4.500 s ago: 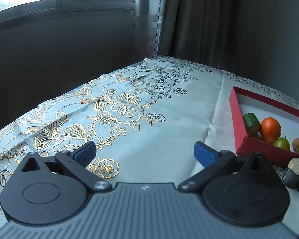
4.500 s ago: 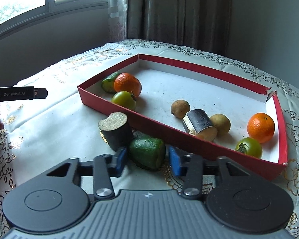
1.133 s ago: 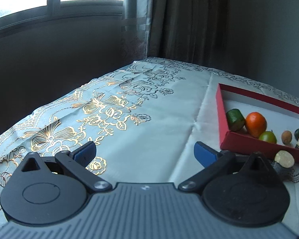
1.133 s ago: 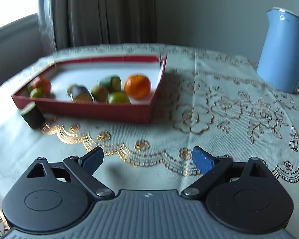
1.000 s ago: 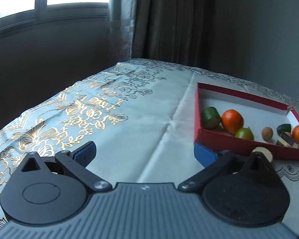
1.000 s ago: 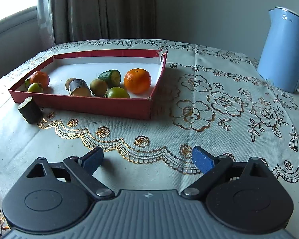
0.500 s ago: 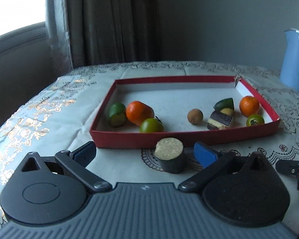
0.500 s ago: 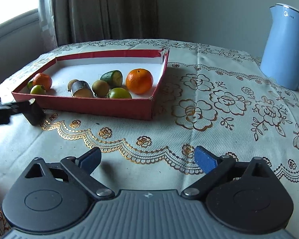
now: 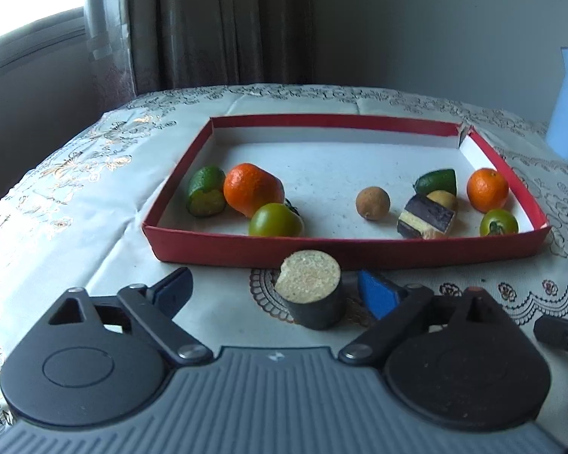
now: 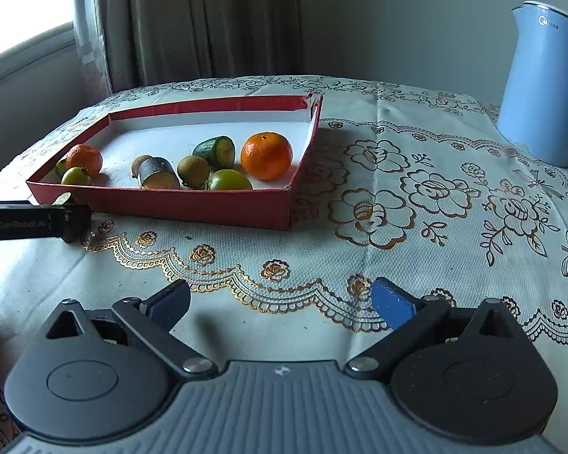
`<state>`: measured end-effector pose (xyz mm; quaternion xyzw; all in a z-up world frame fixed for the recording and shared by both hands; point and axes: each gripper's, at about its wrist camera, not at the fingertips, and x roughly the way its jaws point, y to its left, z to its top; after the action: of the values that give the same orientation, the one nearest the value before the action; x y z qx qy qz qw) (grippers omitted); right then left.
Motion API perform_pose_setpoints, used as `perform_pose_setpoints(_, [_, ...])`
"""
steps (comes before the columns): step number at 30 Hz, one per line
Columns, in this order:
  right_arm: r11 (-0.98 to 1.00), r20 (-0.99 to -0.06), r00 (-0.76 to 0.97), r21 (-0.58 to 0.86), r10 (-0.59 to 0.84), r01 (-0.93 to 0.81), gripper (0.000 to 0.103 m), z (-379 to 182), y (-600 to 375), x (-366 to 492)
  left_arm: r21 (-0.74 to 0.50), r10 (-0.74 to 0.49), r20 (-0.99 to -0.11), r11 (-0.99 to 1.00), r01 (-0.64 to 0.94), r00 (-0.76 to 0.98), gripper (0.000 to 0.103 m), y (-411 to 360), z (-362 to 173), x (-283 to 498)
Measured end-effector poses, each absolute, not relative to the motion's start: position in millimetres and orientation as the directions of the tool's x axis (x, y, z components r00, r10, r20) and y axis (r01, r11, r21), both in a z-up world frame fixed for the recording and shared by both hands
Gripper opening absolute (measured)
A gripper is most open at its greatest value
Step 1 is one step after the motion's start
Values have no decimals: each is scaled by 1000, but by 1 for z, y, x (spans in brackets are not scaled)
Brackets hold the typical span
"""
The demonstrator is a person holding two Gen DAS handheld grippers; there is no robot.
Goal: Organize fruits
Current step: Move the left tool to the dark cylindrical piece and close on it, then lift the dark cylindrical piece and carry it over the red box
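Left claw [image 9: 274, 291] closing, angled downward; right claw [image 10: 280, 304] wide apart.

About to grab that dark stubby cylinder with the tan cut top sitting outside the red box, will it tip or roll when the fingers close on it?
The dark cylinder stands on a flat end and looks squat, so tipping seems unlikely. Knocked over, its round side would probably roll. The left gripper is closing around it, not yet touching; the skin looks smooth, possibly slippery.

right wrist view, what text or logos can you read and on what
"GenRobot.AI": white print on the side of the left gripper, at the left edge.
Kettle logo near its top: looks like "Midea", too blurred to confirm.
Small emblem on the right gripper body: not lettering.
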<state>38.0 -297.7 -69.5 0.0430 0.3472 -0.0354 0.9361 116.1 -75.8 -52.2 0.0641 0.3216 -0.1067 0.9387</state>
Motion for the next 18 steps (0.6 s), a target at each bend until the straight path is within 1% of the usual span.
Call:
perform_pose_setpoints(3, [994,-653,757,56,-36,96,103,-70,-298,38,46,-160,-622,970,239,767,90,-76,-53,117])
perform_pose_setpoints(5, [994,-653,757,57,-36,96,103,-70,-298,38,40,-164,-628,970,242,761,84,-75,-54,117])
perform_pose_setpoints(6, [994,-653,757,57,-36,96,103,-70,-298,38,37,-166,-633,969,244,756,77,-75,-55,118])
perform_pose_setpoints(7, [994,-653,757,57,-36,96,103,-70,-298,38,23,-181,-638,967,253,749,72,-74,-56,119])
perform_pose_setpoints(11, [993,-651,758,62,-33,97,103,-70,-299,38,25,-201,-625,961,277,754,62,-76,-56,114])
perform_pose_setpoints(14, [993,-650,759,66,-31,97,103,-70,-299,38,49,-204,-612,954,294,764,53,-80,-56,110])
perform_pose_setpoints(16, [993,-649,760,69,-29,97,103,-69,-300,37,59,-211,-606,950,307,767,45,-82,-56,107])
perform_pose_setpoints(18, [993,-648,761,72,-27,97,103,-69,-300,37,63,-217,-602,946,317,769,41,-84,-57,106])
